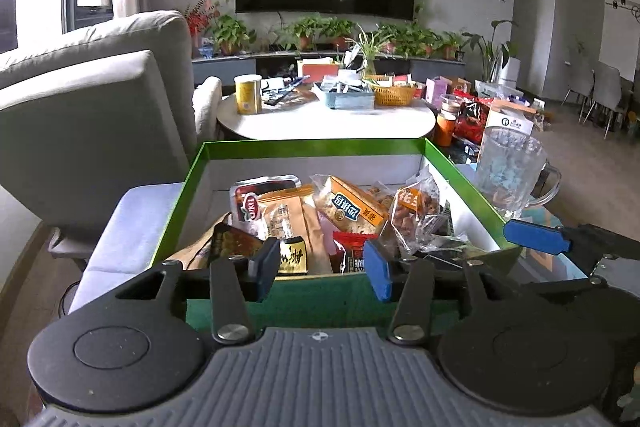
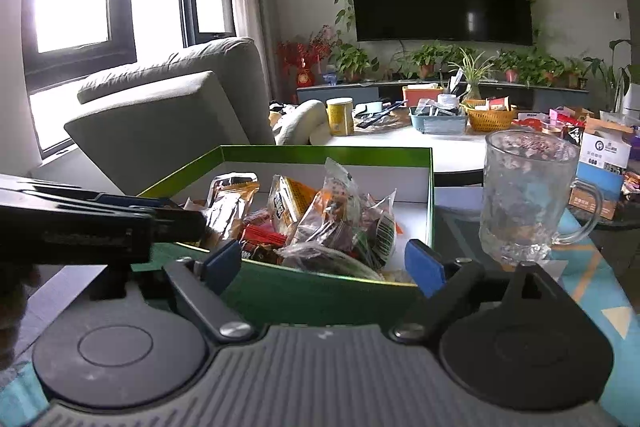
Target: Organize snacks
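Note:
A green box [image 1: 312, 147] with a white inside stands right in front of both grippers, holding several wrapped snacks: an orange cake packet [image 1: 354, 211], a tan pouch [image 1: 290, 217], a clear bag of nuts [image 1: 416, 215] and a red packet [image 1: 352, 241]. My left gripper [image 1: 322, 271] is open over the box's near wall; a black and gold packet [image 1: 292, 255] lies just beyond its left pad, untouched. My right gripper [image 2: 324, 265] is open at the near wall of the box [image 2: 320, 151], above the snack pile [image 2: 320, 219]. The left gripper's body [image 2: 100, 223] reaches in from the left.
An empty glass mug [image 1: 508, 175] [image 2: 528, 203] stands just right of the box. A grey sofa [image 1: 92, 99] lies to the left. Beyond is a round white table [image 1: 328, 119] with a yellow can [image 1: 248, 93] and baskets. A cardboard carton [image 2: 600, 167] sits at the right.

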Demonstrator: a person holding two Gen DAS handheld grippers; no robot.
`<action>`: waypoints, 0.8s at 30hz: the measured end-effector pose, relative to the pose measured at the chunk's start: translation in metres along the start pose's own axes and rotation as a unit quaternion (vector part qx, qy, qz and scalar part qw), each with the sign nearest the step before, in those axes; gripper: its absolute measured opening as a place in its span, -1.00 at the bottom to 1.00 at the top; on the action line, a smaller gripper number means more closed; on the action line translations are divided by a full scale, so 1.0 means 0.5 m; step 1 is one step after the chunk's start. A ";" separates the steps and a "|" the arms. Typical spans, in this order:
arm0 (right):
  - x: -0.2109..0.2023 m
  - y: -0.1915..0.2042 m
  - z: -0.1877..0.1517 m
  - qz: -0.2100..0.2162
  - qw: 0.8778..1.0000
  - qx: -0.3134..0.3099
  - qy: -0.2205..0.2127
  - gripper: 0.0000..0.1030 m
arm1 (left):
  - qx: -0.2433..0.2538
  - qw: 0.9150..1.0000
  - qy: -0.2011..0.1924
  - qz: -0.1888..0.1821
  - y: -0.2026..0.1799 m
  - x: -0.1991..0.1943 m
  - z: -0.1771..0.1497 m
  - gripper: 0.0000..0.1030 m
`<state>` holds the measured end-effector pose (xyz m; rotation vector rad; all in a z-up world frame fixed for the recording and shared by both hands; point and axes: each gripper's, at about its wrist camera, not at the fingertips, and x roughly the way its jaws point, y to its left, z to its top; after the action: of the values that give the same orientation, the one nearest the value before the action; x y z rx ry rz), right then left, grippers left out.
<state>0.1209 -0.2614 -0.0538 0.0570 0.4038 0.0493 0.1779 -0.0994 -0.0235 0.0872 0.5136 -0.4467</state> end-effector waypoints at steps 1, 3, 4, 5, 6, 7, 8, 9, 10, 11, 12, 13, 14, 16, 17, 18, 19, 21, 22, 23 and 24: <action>-0.006 0.002 -0.001 -0.003 1.000 0.000 -0.002 0.35 | -0.001 1.000 -0.002 0.001 -0.001 -0.011 -0.003 -0.14; -0.018 0.006 -0.002 -0.009 1.000 0.001 -0.004 0.35 | -0.003 1.000 -0.007 0.004 0.000 -0.027 -0.006 -0.14; -0.025 0.008 -0.003 -0.013 1.000 0.003 -0.004 0.35 | -0.003 1.000 -0.010 0.006 -0.001 -0.037 -0.009 -0.13; -0.028 0.008 -0.002 -0.014 1.000 0.009 0.001 0.35 | -0.004 1.000 -0.014 0.008 -0.001 -0.047 -0.012 -0.13; -0.032 0.006 -0.003 -0.013 1.000 0.018 0.005 0.35 | -0.006 1.000 -0.017 0.011 0.000 -0.057 -0.015 -0.11; -0.038 0.004 -0.004 -0.010 1.000 0.027 0.008 0.35 | -0.005 1.000 -0.019 0.014 0.000 -0.065 -0.017 -0.10; -0.045 0.003 -0.005 -0.010 0.999 0.037 0.010 0.35 | -0.001 1.000 -0.020 0.018 -0.001 -0.076 -0.021 -0.08; -0.051 0.001 -0.005 -0.011 0.999 0.049 0.011 0.35 | 0.002 0.999 -0.022 0.022 -0.001 -0.085 -0.025 -0.08; -0.058 -0.001 -0.004 -0.011 0.998 0.061 0.013 0.35 | 0.006 0.999 -0.025 0.027 -0.002 -0.095 -0.031 -0.07; -0.065 -0.002 -0.002 -0.010 0.997 0.071 0.014 0.35 | 0.008 0.999 -0.025 0.030 -0.003 -0.104 -0.036 -0.06; -0.073 -0.003 0.000 -0.011 0.997 0.078 0.016 0.35 | 0.008 0.999 -0.026 0.032 -0.003 -0.113 -0.040 -0.05; -0.079 -0.002 0.001 -0.012 0.996 0.082 0.017 0.35 | 0.006 0.999 -0.026 0.033 -0.004 -0.122 -0.045 -0.04; -0.086 0.002 0.003 -0.015 0.996 0.082 0.019 0.35 | 0.003 0.999 -0.025 0.034 -0.004 -0.129 -0.049 0.00; -0.102 0.014 0.003 -0.019 0.997 0.071 0.021 0.35 | -0.003 0.999 -0.023 0.036 -0.003 -0.146 -0.058 0.04; -0.109 0.021 0.002 -0.021 0.997 0.064 0.023 0.35 | -0.007 0.999 -0.025 0.038 -0.001 -0.154 -0.063 0.04; -0.116 0.028 0.001 -0.022 0.998 0.056 0.025 0.35 | -0.010 0.999 -0.028 0.040 0.000 -0.163 -0.068 0.06; -0.124 0.035 0.000 -0.022 0.998 0.050 0.025 0.35 | -0.013 0.999 -0.030 0.043 0.001 -0.171 -0.073 0.07; -0.137 0.045 -0.004 -0.023 0.999 0.042 0.025 0.35 | -0.018 0.998 -0.028 0.050 0.002 -0.184 -0.082 0.20; -0.144 0.050 -0.005 -0.023 0.999 0.038 0.024 0.35 | -0.019 0.998 -0.025 0.056 0.003 -0.189 -0.086 0.23; -0.150 0.054 -0.007 -0.023 0.999 0.035 0.024 0.35 | -0.020 0.998 -0.024 0.060 0.001 -0.195 -0.091 0.24; -0.157 0.059 -0.007 -0.023 0.999 0.032 0.023 0.35 | -0.022 0.997 -0.023 0.064 0.002 -0.201 -0.095 0.24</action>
<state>0.0462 -0.2366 -0.0246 0.1104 0.4528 -0.0071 0.0786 -0.0504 -0.0154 0.0668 0.4696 -0.3104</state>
